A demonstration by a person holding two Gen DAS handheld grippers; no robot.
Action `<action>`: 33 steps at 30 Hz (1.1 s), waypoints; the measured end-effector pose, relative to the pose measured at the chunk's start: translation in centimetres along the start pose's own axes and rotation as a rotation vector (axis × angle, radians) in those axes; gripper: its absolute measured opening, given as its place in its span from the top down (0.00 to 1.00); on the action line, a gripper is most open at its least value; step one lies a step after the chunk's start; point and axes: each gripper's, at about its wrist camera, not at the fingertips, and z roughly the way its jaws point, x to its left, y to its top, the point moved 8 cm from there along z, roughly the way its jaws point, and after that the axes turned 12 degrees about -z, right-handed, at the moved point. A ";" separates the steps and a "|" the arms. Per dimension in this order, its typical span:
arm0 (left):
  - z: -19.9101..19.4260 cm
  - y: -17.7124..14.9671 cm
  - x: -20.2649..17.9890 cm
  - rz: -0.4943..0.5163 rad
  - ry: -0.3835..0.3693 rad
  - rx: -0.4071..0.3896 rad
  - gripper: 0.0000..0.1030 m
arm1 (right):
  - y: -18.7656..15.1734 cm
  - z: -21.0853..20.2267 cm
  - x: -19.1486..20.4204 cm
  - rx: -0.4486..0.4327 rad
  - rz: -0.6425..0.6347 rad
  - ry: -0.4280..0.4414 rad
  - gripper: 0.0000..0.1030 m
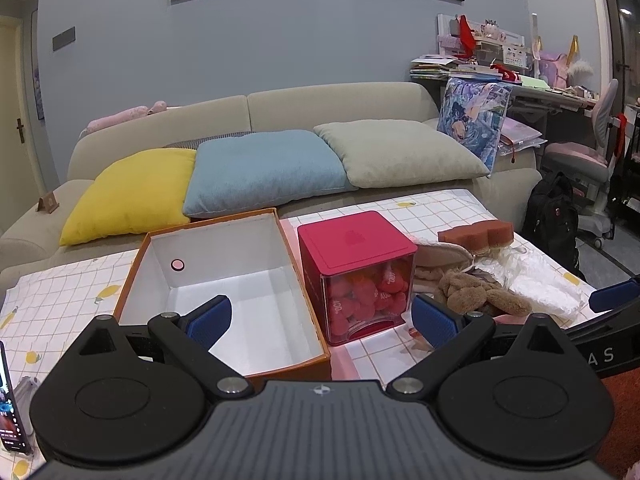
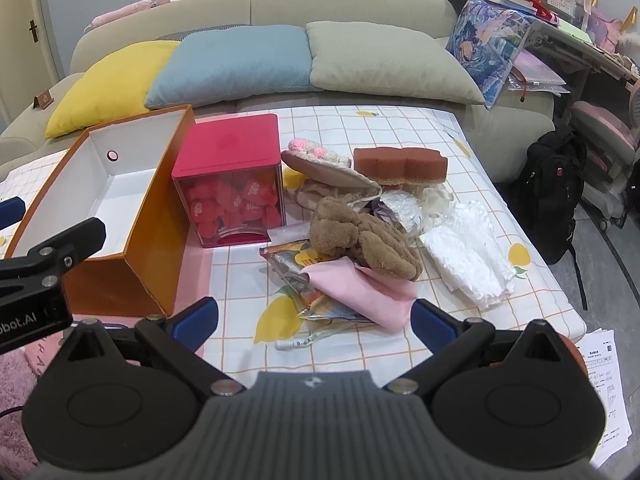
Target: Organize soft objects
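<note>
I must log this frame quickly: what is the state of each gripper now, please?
Left gripper: open, holding nothing, above the orange box.
Right gripper: open, holding nothing, before the pink cloth.

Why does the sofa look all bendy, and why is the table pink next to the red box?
Left wrist view: the fisheye lens bows the sofa and darkens the corners. Both views: the red box throws a pinkish glow on the tablecloth beside it. Both views look sharp, with soft shadows.

A low table covered by a white grid-patterned cloth with lemon prints (image 2: pixel 400 128) is seen, on which an open orange cardboard box (image 2: pixel 152 248), a red-lidded clear cube container (image 2: pixel 228 184) and a pile of soft items (image 2: pixel 360 232) are set.
</note>
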 end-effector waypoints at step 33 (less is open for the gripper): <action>0.5 -0.5 0.5 -0.017 0.012 0.039 0.00 | -0.2 0.2 0.1 0.011 -0.008 -0.009 0.03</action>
